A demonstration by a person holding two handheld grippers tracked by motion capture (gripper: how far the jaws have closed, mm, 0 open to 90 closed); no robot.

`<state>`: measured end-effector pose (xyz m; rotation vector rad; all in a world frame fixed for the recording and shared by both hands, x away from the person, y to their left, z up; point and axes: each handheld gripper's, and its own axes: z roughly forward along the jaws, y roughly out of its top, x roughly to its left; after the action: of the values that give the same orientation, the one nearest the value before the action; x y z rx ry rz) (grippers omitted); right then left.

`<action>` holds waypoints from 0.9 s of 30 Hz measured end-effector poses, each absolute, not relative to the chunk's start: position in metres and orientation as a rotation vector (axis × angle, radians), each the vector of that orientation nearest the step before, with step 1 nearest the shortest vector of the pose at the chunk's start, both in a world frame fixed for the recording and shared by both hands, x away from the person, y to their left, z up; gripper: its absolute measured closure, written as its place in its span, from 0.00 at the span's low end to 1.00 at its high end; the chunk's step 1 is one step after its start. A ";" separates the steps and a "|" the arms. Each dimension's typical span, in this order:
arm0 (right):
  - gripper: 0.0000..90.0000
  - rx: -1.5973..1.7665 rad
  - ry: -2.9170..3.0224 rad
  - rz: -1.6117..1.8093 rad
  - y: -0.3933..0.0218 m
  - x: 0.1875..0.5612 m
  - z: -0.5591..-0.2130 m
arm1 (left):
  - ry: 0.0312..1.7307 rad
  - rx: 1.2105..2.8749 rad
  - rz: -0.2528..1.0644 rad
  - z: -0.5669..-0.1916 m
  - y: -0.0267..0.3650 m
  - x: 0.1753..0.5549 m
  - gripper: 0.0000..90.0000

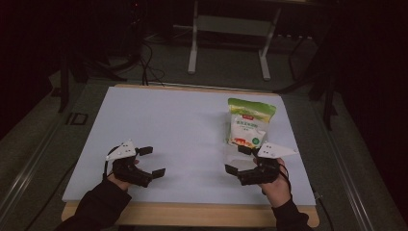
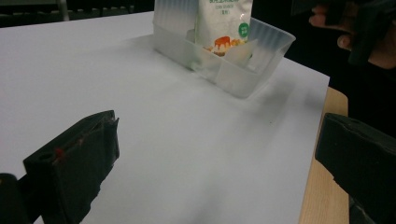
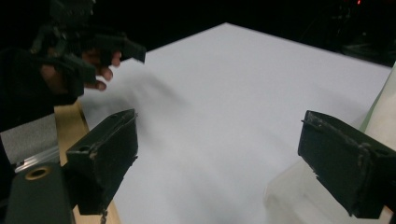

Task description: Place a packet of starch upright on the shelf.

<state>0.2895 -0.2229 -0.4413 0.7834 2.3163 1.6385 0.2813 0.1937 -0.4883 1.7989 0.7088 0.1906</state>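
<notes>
The white counter [image 1: 183, 139] holds a clear box [image 2: 224, 65] with a snack bag [image 1: 249, 121] standing inside. Near the box, the right gripper [image 1: 239, 160] waits with jaws wide, like the left gripper [image 1: 152, 161] farther off. Next, I think, reach for the box.

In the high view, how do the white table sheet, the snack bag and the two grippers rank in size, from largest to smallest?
1. White table sheet, by far the largest.
2. Snack bag.
3. Left gripper and right gripper: they look about alike, so I do not rank one over the other.
</notes>
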 end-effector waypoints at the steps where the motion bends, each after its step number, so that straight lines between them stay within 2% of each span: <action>1: 0.13 0.786 2.327 1.631 -0.223 0.289 -0.445 | 0.709 1.800 0.190 -0.488 0.194 0.281 0.00; 27: 0.13 0.780 2.336 1.525 -0.236 0.265 -0.469 | 0.703 1.831 0.198 -0.494 0.194 0.284 0.00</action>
<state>0.2646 -0.2360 -0.4685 0.7796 2.3355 1.5253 0.2839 0.1936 -0.4942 1.8307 0.7031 0.1976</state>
